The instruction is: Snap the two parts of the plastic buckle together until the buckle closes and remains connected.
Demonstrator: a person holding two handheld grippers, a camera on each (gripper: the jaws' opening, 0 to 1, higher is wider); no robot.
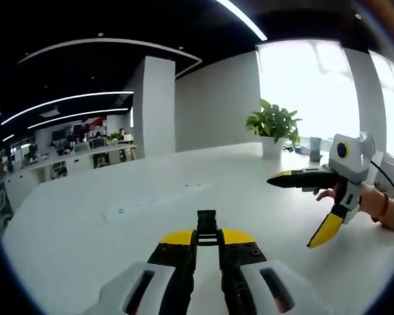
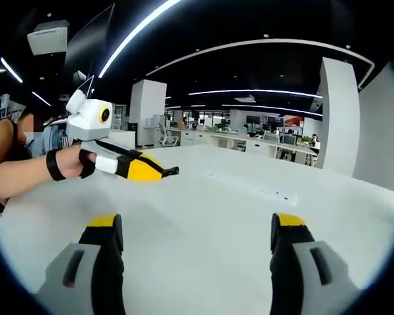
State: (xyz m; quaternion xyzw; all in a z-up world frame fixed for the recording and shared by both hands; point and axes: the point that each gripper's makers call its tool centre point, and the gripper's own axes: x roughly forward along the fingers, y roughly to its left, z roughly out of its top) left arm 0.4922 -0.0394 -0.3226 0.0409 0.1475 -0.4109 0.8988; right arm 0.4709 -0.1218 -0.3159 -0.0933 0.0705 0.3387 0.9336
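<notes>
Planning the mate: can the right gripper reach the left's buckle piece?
Likely yes: the right gripper is wide open, and nothing stands between it and the buckle piece in the left gripper.

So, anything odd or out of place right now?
Nothing spilled or damaged. The left gripper is shut on a black buckle part. The right gripper is wide open and holds nothing. The other buckle part is not seen on the white table.

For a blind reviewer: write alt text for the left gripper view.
The left gripper has its jaws shut on a small black buckle part above a white table. At the right, a hand holds the right gripper with its jaws spread wide; a potted plant stands behind.
</notes>
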